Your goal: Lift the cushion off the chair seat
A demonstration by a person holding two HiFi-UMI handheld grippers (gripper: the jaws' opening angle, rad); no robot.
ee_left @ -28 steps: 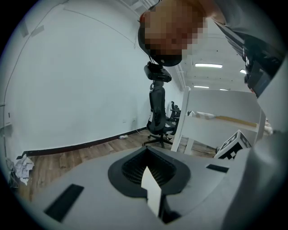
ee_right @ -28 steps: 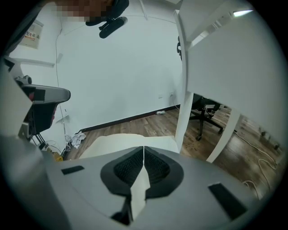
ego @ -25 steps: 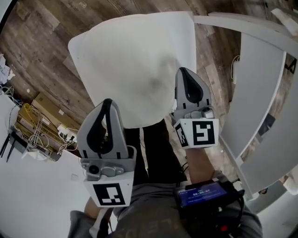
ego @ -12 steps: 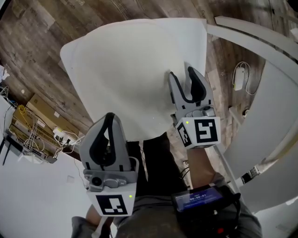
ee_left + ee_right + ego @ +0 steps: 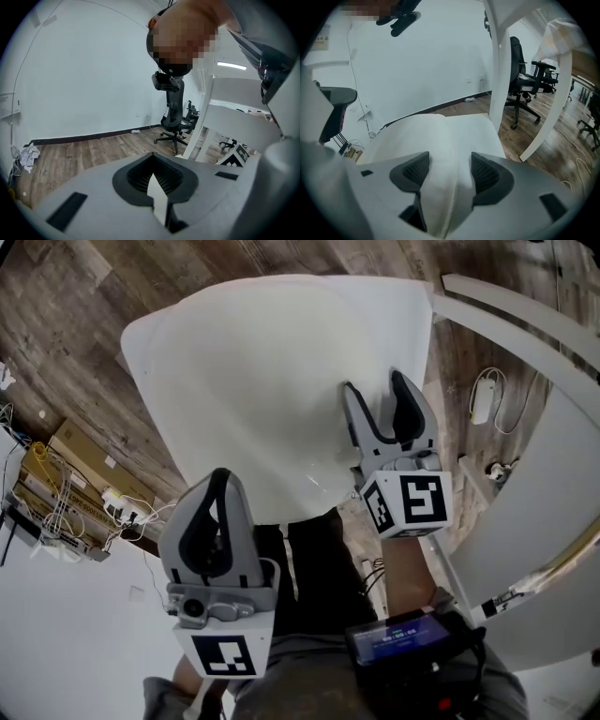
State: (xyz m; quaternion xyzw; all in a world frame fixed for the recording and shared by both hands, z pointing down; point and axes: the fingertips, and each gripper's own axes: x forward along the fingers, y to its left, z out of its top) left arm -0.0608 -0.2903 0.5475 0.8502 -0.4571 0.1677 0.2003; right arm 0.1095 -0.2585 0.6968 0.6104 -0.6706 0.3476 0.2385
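**Cushion on the seat, right jaws opening around its edge**

The plump white cushion point(image 5: 272, 381) lies on the white chair seat point(image 5: 480, 129), with its near edge bunched into a soft fold. The right gripper point(image 5: 375, 395) has its jaws opening, almost fully wide, and that fold stands between them. The left gripper point(image 5: 218, 482) has its jaws together, just beside the cushion's near edge. Around the chair is a wood-plank floor point(image 5: 66, 296). Cardboard boxes point(image 5: 80, 451) and loose cables lie by a white wall.
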